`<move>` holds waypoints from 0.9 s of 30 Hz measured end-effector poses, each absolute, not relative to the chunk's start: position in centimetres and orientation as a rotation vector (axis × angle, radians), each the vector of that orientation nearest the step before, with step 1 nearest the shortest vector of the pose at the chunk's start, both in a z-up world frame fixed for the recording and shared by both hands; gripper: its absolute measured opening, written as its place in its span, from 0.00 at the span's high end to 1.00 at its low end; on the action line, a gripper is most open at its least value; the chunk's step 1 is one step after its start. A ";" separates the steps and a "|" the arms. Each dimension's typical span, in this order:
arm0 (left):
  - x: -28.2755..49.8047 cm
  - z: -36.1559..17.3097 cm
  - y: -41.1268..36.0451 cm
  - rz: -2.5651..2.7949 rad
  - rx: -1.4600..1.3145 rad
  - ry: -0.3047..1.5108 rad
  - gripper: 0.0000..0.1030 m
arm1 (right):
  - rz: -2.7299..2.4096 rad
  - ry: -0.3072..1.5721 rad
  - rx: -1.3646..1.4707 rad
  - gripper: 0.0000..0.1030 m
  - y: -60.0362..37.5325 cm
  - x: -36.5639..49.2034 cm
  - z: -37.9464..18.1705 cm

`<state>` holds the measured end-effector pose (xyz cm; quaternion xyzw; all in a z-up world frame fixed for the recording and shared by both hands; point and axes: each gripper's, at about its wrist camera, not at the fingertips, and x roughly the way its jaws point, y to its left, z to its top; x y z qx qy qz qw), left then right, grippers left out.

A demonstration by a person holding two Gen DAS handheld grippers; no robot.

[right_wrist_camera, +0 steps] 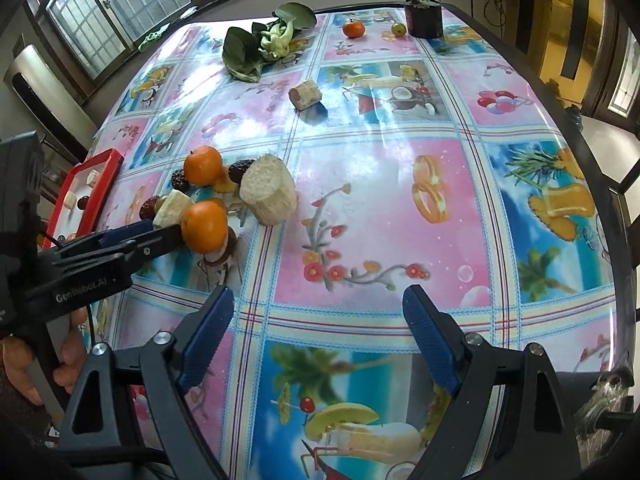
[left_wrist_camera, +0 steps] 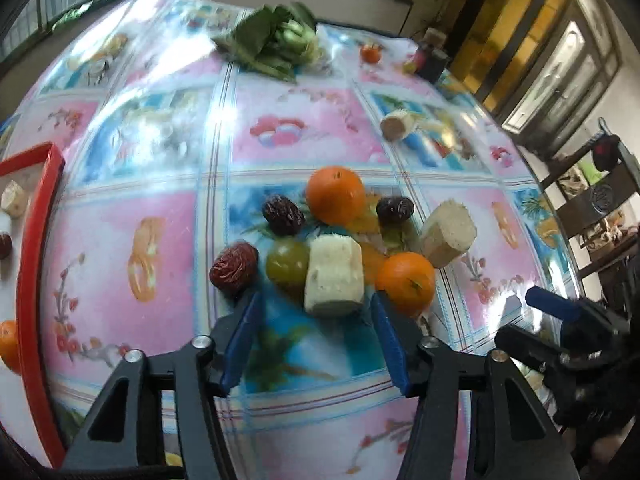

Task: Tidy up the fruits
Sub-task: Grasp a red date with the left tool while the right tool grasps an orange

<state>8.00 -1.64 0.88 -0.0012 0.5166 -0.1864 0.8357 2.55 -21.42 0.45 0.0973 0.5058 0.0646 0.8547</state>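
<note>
A cluster of fruit lies mid-table: two oranges (left_wrist_camera: 335, 195) (left_wrist_camera: 406, 283), a green fruit (left_wrist_camera: 287, 265), a red date (left_wrist_camera: 234, 268), two dark dates (left_wrist_camera: 283, 215) (left_wrist_camera: 395, 210) and pale cane chunks (left_wrist_camera: 335, 281) (left_wrist_camera: 448, 233). My left gripper (left_wrist_camera: 316, 300) is open, its blue fingers just short of the near pale chunk, one on each side. In the right wrist view the same pile (right_wrist_camera: 204, 222) sits at left, with the left gripper (right_wrist_camera: 160, 232) reaching into it. My right gripper (right_wrist_camera: 318, 300) is open over bare tablecloth, holding nothing.
A red-rimmed tray (left_wrist_camera: 34, 248) at the left edge holds an orange, a date and pale pieces. Farther back lie leafy greens (right_wrist_camera: 260, 46), a lone cane chunk (right_wrist_camera: 305, 95), an orange (right_wrist_camera: 353, 29), a small green fruit (right_wrist_camera: 398, 29) and a dark jar (right_wrist_camera: 423, 16). A hand (right_wrist_camera: 24, 364) grips the left tool.
</note>
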 end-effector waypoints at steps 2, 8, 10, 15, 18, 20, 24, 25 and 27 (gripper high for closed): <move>8.1 0.9 -1.8 -0.394 0.032 1.089 0.47 | 0.148 1.061 0.205 0.16 -21.1 2.8 0.4; 9.1 0.6 -2.9 -0.379 0.068 1.065 0.52 | 0.172 1.063 0.184 0.16 -19.9 3.4 0.4; 9.4 0.6 -3.1 -0.374 0.078 1.060 0.53 | 0.176 1.065 0.192 0.16 -19.8 3.4 0.3; 8.3 0.6 -2.5 -0.395 0.107 1.051 0.55 | 0.193 1.062 0.214 0.16 -19.8 3.4 0.5; 6.9 0.6 -1.7 -0.407 0.149 1.051 0.86 | 0.225 1.047 0.222 0.16 -19.2 3.3 0.7; 6.4 0.7 -0.8 -0.432 0.128 1.074 0.96 | 0.269 1.025 0.224 0.16 -18.4 3.3 0.9; 5.6 0.7 0.9 -0.444 0.086 1.085 0.96 | 0.325 0.967 0.184 0.16 -16.2 3.6 1.4; 5.4 0.7 1.2 -0.444 0.081 1.082 0.96 | 0.336 0.963 0.181 0.16 -15.7 4.0 1.5; 5.2 0.7 1.5 -0.441 0.083 1.080 0.94 | 0.355 0.966 0.175 0.16 -14.8 4.7 1.4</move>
